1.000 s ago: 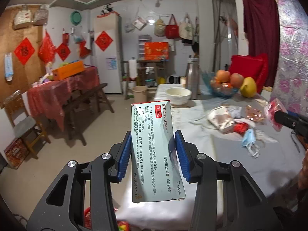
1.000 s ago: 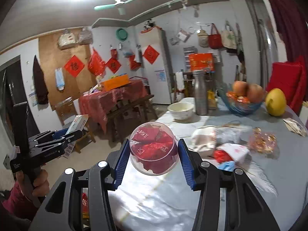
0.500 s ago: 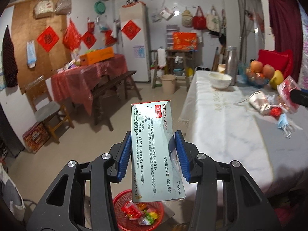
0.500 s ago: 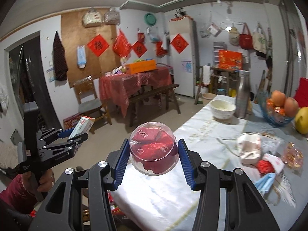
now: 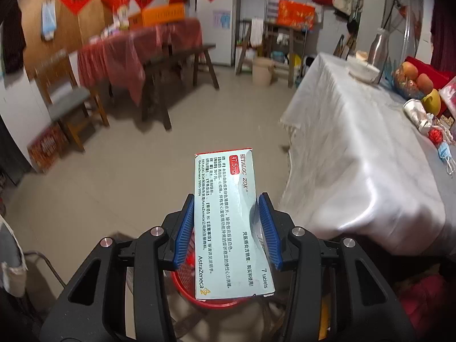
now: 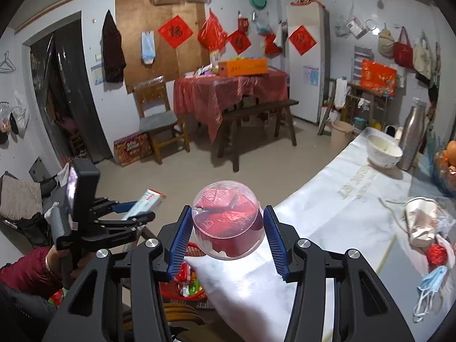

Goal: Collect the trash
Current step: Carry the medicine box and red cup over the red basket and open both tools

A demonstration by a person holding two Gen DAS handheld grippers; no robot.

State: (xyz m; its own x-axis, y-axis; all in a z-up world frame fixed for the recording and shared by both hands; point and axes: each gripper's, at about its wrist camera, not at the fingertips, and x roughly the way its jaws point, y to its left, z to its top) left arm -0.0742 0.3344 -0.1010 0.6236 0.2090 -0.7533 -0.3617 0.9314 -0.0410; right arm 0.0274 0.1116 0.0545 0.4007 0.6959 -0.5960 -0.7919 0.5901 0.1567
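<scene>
My left gripper (image 5: pixel 226 229) is shut on a flat pale-blue medicine box (image 5: pixel 228 222), held upright over a red basket (image 5: pixel 193 285) that peeks out below the box. My right gripper (image 6: pixel 225 232) is shut on a clear plastic cup (image 6: pixel 226 219) stuffed with red wrappers, above the near corner of the white-clothed table (image 6: pixel 327 213). In the right wrist view the left gripper (image 6: pixel 139 209) with its box (image 6: pixel 146 202) hangs to the left, a hand in a red sleeve (image 6: pixel 28 270) holding it. The red basket (image 6: pixel 185 285) with wrappers sits below, beside the table.
On the table lie a crumpled paper cup (image 6: pixel 420 222), a red ball of wrapping (image 6: pixel 436 255) and a blue face mask (image 6: pixel 433 282). A white bowl (image 6: pixel 383 149), a steel bottle (image 6: pixel 411 136) and a fruit bowl (image 5: pixel 410 81) stand farther back. A chair (image 6: pixel 156 119) and red-clothed table (image 6: pixel 228 91) stand across the floor.
Both grippers have swung left off the table toward the floor side, the left one also lower. The red basket has come into view beneath them. Both grips are unchanged.
</scene>
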